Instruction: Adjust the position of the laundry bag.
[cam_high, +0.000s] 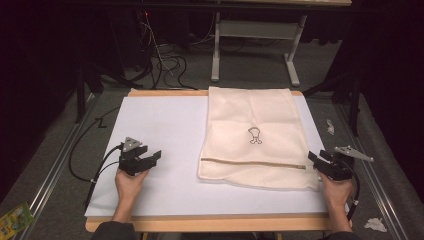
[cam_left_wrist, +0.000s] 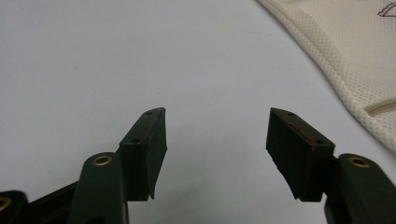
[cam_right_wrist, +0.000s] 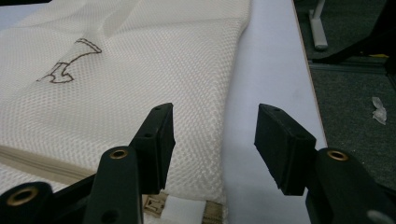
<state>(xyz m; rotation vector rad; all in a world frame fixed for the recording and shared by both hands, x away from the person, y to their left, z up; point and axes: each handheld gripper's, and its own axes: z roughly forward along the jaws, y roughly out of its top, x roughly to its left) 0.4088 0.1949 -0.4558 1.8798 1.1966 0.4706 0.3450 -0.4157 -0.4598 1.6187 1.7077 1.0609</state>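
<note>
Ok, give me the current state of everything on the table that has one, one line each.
Cream mesh laundry bag: lying flat on the white table sheet, held by neither gripper.
Bag's zipper: closed along its length, pull at the right end.
Left gripper: fingers open, nothing between them, over bare sheet.
Right gripper: fingers open at the bag's right edge, not gripping.

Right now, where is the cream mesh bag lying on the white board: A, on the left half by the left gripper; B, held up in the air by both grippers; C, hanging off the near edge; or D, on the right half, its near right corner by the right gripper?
D: the cream mesh bag lies flat on the right half of the white board, its zipper end next to the open right gripper.
</note>
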